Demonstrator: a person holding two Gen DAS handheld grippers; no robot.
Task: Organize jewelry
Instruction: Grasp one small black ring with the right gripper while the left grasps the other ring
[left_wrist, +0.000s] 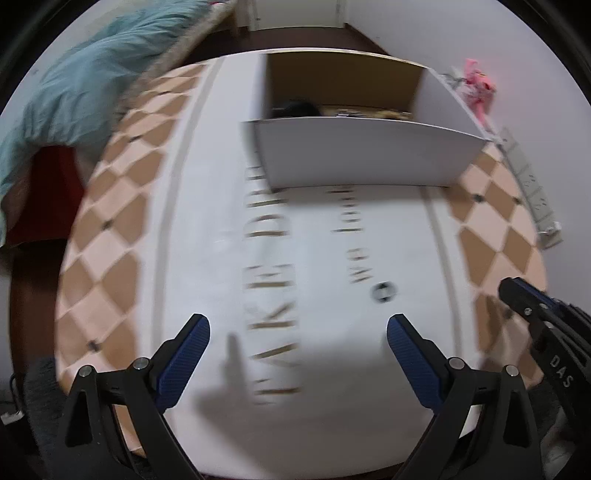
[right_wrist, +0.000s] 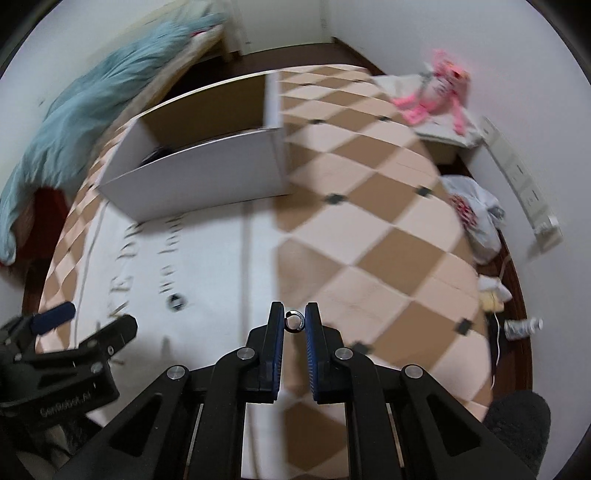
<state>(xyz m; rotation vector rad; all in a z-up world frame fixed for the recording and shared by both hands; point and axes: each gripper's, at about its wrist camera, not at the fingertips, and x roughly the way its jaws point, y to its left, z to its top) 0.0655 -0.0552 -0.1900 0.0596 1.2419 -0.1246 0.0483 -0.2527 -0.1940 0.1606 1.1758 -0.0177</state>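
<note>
A small metal ring (right_wrist: 294, 321) is pinched between the blue pads of the right gripper (right_wrist: 294, 320), at the very fingertips; the jaws are drawn almost together on it. So thin a hoop is judged to be held at the tips so that it stays in sight and can be let go cleanly. Ahead of this gripper and to its left, well apart, an open white box (right_wrist: 207, 166) stands on the cloth, its top open toward the camera; dark items lie inside, too blurred to name. The ring is probably meant for that box.

To the left of the right gripper, the left gripper (left_wrist: 298, 334) is held with its jaws wide apart and nothing between them, pointed down at the white printed mat (left_wrist: 207, 258). Just ahead of its right finger, a second small dark ring-like piece (left_wrist: 383, 291) lies on the mat, apparently the next thing to be collected. Around the mat the checkered tablecloth (right_wrist: 369, 229) extends outward.
</note>
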